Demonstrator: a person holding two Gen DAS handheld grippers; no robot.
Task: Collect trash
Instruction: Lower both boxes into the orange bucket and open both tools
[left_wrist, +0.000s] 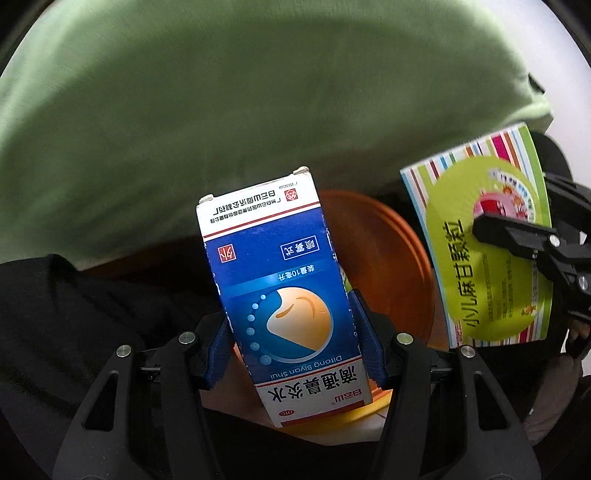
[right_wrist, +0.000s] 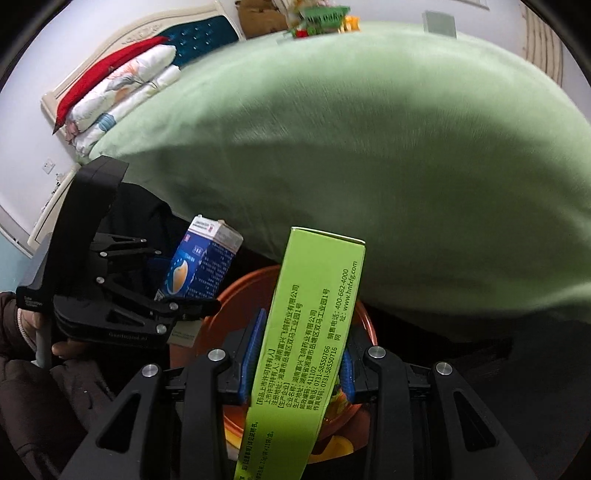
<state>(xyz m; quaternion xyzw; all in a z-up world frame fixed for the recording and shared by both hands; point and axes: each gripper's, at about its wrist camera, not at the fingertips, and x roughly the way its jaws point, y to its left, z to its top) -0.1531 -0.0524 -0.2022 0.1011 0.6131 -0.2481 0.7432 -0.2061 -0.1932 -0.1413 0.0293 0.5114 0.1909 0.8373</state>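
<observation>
Across both fisheye views: broad pale-green fabric bed surface (right_wrist: 369, 147), filling the upper field. Behind it, white wall, cream carved headboard with teal tufted panel (right_wrist: 199, 35), folded floral quilts topped by a red cloth (right_wrist: 118, 85), and a blurred heap of green and yellow items (right_wrist: 321, 18) at the far edge.

Below the bed edge: round orange plastic basin (left_wrist: 388, 258), partly hidden by both cartons and by the gripper frames; dark clothing on either side.

Left gripper (left_wrist: 295, 332), fingers clamped by their blue pads on the sides of a blue-and-white cardboard medicine carton (left_wrist: 277, 280), held upright above the basin, printed face toward the camera.

Right gripper (right_wrist: 299, 365), fingers clamped on a flat lime-green cardboard medicine carton with striped front (right_wrist: 314, 314), narrow printed side toward its own camera, likewise over the basin and blocking its centre.

Cartons side by side, apart. Brown-sleeved hand (right_wrist: 55, 347) on the left gripper's handle.
</observation>
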